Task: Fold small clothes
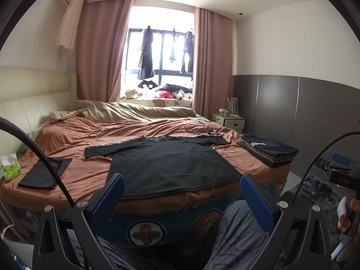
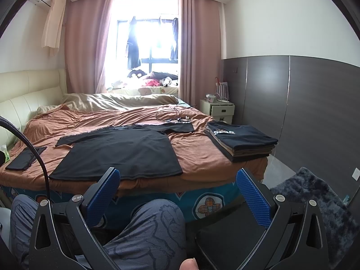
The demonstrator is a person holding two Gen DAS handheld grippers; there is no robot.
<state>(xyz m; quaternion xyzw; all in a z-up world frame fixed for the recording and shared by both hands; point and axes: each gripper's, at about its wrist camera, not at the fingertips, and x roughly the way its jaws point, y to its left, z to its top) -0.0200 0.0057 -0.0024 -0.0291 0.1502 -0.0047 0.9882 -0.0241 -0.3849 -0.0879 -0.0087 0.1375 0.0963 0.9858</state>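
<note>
At the far left of the bed [image 1: 74, 171] lies a small folded black garment [image 1: 43, 174], already dealt with by the look of it, beside a green tissue pack [image 1: 10, 168]. In the middle, a black T-shirt [image 1: 171, 166] is spread flat on the rust-coloured sheet, sleeves out, hem at the near edge of the bed, not yet folded. The left gripper [image 1: 180, 193] hangs short of that hem with its blue pads wide apart and nothing between them; the right gripper [image 2: 177, 191] does likewise, gaping and empty, also clear of the cloth. To fold well, I judge each gripper should pinch one side of the shirt, at shoulder and hem, taking both layers cleanly without catching the sheet beneath, then carry the side over in one flat sweep so the sleeve tucks in without wrinkling. To the right, well apart from the shirt, sits a stack of folded clothes [image 2: 243, 141], where the finished piece likely belongs.
</note>
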